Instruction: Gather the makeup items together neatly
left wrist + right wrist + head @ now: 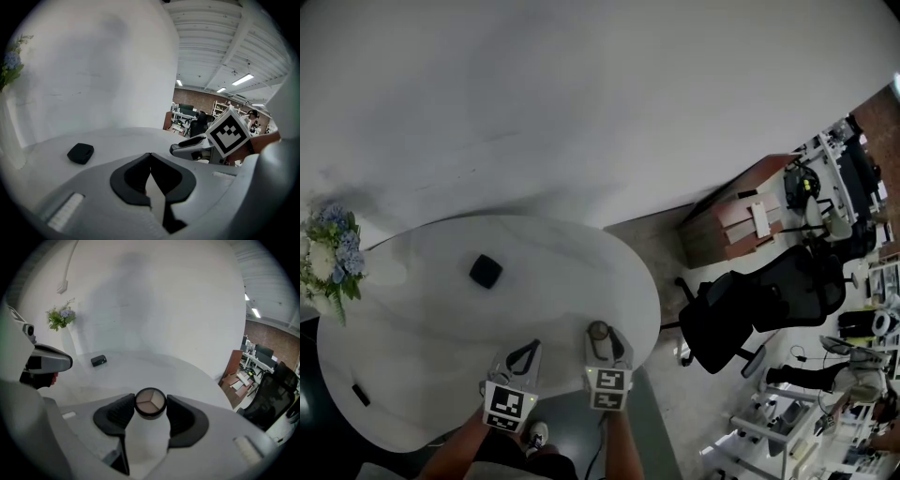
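While the left gripper [150, 155] hovers over the near part of the round white table [412, 319] with its jaws together and nothing between them, the right gripper [151, 407] beside it is clamped on a small round eyeshadow compact [150, 402], both pads touching the black rim. The compact's three beige and brown shades face up, and it sits near the table's front right edge. A black square compact [486, 271] lies alone towards the table's middle, well apart from both grippers. A small dark item [360, 395], too small to identify, lies at the left edge, and blue and white flowers [330, 251] stand at the far left.
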